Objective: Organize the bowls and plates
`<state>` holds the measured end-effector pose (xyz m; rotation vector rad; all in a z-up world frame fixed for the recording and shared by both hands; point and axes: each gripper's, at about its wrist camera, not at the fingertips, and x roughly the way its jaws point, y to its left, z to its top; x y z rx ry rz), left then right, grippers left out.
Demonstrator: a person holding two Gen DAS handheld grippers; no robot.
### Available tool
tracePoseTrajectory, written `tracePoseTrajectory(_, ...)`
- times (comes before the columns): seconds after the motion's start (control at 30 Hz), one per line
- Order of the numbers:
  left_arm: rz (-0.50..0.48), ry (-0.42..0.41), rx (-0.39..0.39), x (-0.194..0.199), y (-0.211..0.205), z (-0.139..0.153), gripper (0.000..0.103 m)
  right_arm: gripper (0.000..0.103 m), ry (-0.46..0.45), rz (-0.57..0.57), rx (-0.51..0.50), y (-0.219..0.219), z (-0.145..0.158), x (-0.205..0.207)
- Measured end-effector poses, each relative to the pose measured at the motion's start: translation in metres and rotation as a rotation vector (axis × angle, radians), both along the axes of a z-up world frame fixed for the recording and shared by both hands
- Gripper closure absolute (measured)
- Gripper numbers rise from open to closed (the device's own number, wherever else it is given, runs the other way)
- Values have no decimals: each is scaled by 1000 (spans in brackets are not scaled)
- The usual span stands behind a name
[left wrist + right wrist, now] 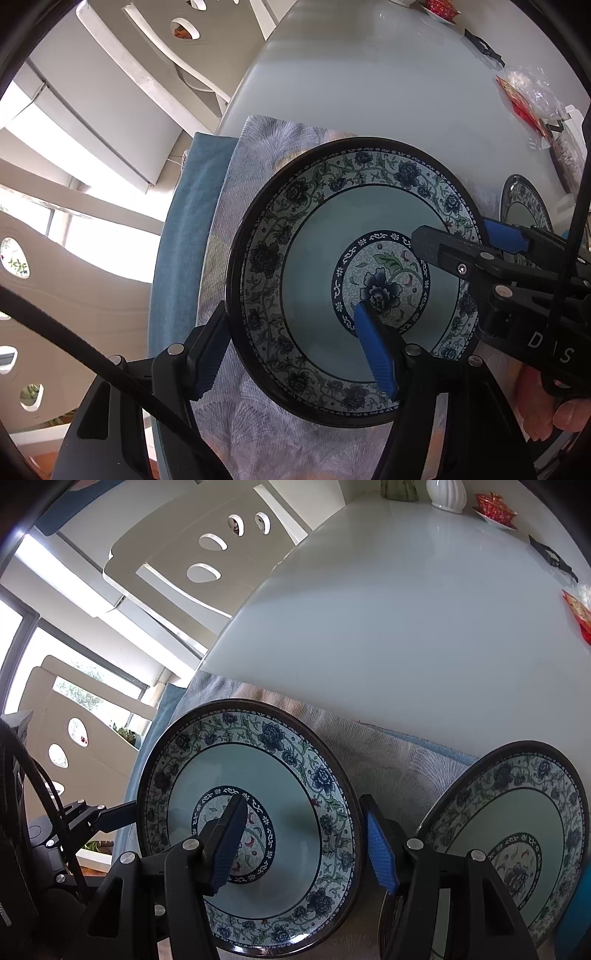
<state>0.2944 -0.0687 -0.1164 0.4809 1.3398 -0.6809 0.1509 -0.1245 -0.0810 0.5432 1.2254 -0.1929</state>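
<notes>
Looking down the left gripper (pixel 291 352), you see the large floral plate (pixel 317 266) filling the middle of the frame, lying on the grey patterned cloth (pixel 255 147) that covers the near end of the pale surface (pixel 369 81). Your left fingers straddle the plate's lower-left rim: one blue pad sits outside the rim at lower left, touching or just beside its dark edge, and the other reaches over the plate's inside near the centre flower. They stand partly spread, and you cannot tell whether the pads press on the rim.

From the right of that frame your right gripper reaches in across the plate's right rim, one black finger over the inside and a blue pad outside the edge.

In the right wrist view, the right gripper (pixel 306 840) straddles the same plate's right rim (pixel 351 812): the left finger lies over the plate's inside near the centre medallion, the right blue pad just outside the rim with a thin gap. These fingers are partly spread and not clamped. A second floral plate (pixel 517 812) lies at lower right, beyond the right finger.
</notes>
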Motion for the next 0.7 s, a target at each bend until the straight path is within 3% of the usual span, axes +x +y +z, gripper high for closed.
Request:
tracePoseTrajectory(0.3,-2,-14,5,4,4,-8,40,42,-2,11,7,4,6,1)
tracePoseTrajectory(0.7,7,-21,-24,0,12,7,40,43,-9,27,-3,11,22,-10)
